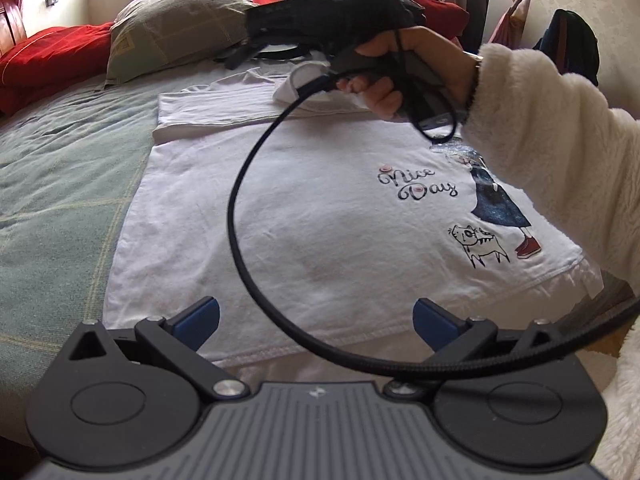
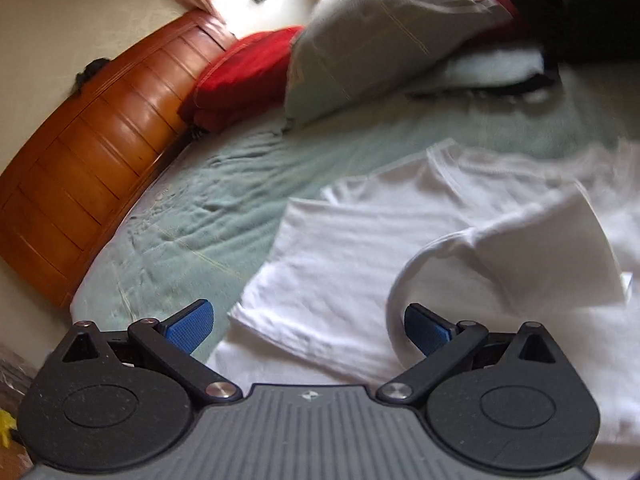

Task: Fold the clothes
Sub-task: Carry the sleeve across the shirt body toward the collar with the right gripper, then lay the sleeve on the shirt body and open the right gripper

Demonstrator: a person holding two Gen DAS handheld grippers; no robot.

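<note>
Spread blue-padded jaws of the left gripper hover over the hem of one white T-shirt, lying print-up mid-frame on the green bedspread with a sleeve folded inward at upper centre. Soft, light and limp, it would best be pinched at hem corners or shoulder seams. The right gripper, also spread and empty, hangs over its collar; two red cushions and one grey pillow lie beyond.

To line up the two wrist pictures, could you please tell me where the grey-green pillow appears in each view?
Left wrist view: grey-green pillow upper left, between red bedding and the right gripper.
Right wrist view: the pillow top centre, right of the wooden headboard.
Shared landmark: the white T-shirt on the bed.
</note>
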